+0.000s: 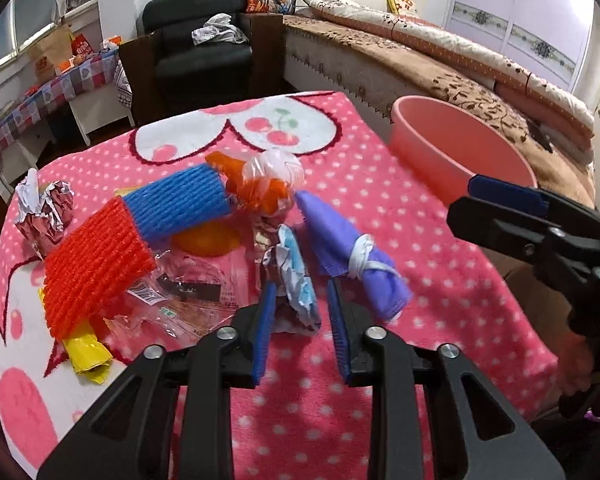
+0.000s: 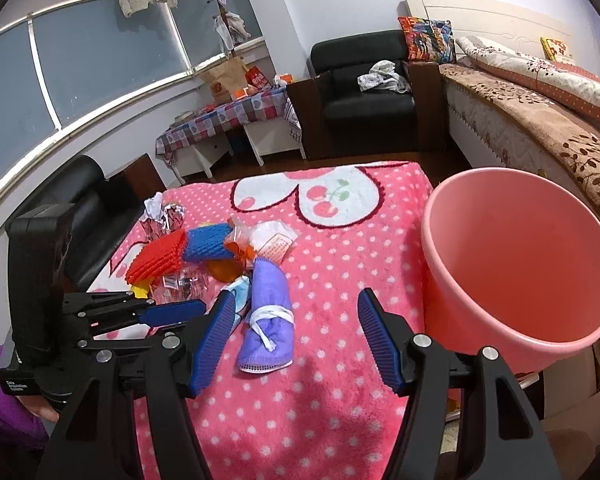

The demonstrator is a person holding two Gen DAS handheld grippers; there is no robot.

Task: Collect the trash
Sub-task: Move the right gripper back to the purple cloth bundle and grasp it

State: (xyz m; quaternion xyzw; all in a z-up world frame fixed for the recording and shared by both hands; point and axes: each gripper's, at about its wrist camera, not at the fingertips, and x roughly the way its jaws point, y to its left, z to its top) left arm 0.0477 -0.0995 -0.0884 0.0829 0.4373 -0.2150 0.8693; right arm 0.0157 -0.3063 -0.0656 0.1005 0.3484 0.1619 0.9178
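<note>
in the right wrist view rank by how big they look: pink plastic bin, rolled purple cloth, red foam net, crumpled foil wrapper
1. pink plastic bin, though it sits nearest
2. rolled purple cloth
3. red foam net
4. crumpled foil wrapper, farthest away

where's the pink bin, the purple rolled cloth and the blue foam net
pink bin (image 2: 512, 264): right wrist view, on its inner wall.
purple rolled cloth (image 2: 270, 300): right wrist view, on its middle, above the white tie.
blue foam net (image 1: 180, 204): left wrist view, on its ribbed side.

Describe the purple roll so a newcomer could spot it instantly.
Start at the pink bin on the polka-dot blanket. Toward the trash pile lies the purple cloth roll, nearest the bin. Unlike the red and blue mesh sleeves, it is smooth, with a white tie knotted around it.
</note>
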